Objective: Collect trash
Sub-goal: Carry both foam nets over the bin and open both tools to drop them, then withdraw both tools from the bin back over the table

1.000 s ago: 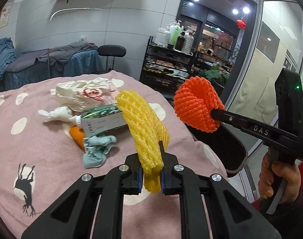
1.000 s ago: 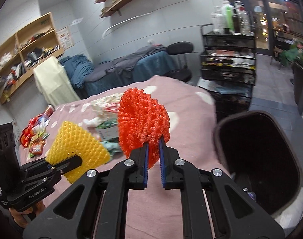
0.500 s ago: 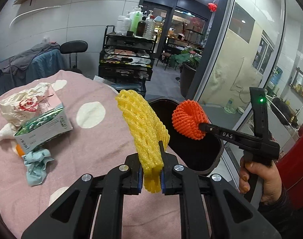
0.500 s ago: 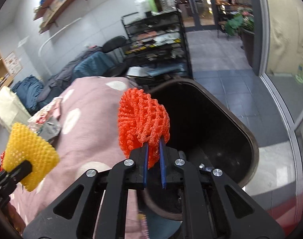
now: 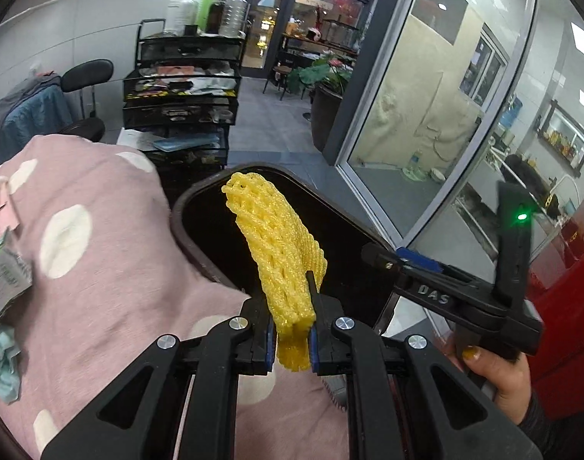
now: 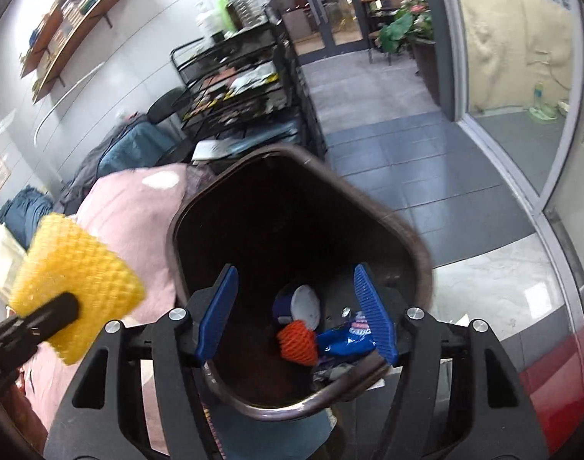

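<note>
My left gripper (image 5: 290,308) is shut on a yellow foam fruit net (image 5: 276,245) and holds it over the near rim of the dark trash bin (image 5: 192,203). My right gripper (image 6: 297,306) is open and empty, right above the bin (image 6: 418,253). The orange foam net (image 6: 296,342) lies at the bottom of the bin among a blue wrapper (image 6: 345,339) and a white lid (image 6: 305,304). The yellow net also shows in the right wrist view (image 6: 75,272), left of the bin. The right gripper shows in the left wrist view (image 5: 407,262), beyond the bin's right rim.
The pink spotted tablecloth (image 5: 84,237) lies left of the bin, with a green-white carton (image 5: 2,272) and a light blue scrap (image 5: 2,360) at its left edge. A black wire rack (image 5: 180,103) stands behind. Glass door panels (image 5: 426,115) stand to the right.
My right gripper has opened and the orange net has dropped into the bin. My left gripper has carried the yellow net rightward, up to the bin.
</note>
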`<state>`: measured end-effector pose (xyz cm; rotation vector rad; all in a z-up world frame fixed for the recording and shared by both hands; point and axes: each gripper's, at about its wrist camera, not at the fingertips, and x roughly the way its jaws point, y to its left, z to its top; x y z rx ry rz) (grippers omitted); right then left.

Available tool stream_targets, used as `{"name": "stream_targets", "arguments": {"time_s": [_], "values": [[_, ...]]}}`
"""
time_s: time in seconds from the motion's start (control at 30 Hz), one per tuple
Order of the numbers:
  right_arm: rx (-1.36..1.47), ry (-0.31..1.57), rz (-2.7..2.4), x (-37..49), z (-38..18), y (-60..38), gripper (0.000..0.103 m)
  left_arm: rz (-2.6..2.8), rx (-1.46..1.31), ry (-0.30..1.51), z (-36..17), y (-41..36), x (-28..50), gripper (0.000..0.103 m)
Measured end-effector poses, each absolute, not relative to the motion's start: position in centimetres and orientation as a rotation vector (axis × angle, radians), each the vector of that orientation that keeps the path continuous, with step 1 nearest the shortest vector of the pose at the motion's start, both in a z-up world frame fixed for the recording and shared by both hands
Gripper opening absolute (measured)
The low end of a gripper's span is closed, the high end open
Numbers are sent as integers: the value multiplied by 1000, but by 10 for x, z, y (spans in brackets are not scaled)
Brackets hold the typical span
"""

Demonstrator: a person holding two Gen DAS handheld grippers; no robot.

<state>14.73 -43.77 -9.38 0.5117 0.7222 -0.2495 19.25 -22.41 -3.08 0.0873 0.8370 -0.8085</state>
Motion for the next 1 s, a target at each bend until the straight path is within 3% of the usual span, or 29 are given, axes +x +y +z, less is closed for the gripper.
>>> {"name": "stream_targets", "arguments": {"time_s": [0.3, 0.33, 0.37, 0.43, 0.47, 0.73, 1.0], "values": [[530, 686, -327, 133, -87, -461, 70, -827, 187, 897, -51, -275, 202, 15], [533, 685, -333, 131, -87, -463, 72, -832, 194, 903, -53, -278, 204, 28], [536, 684, -338, 130, -87, -466, 74, -830, 196, 902, -54, -280, 204, 52], [542, 682, -350, 127, -88, -470, 78, -819, 188, 866, -52, -279, 200, 78], [545, 683, -352, 127, -89, -472, 79, -821, 186, 847, -52, -278, 199, 84], [543, 690, -338, 128, -91, -473, 82, -821, 226, 795, -45, -268, 185, 96], [512, 693, -264, 136, -87, -450, 86, -776, 273, 739, -31, -232, 166, 98]]}}
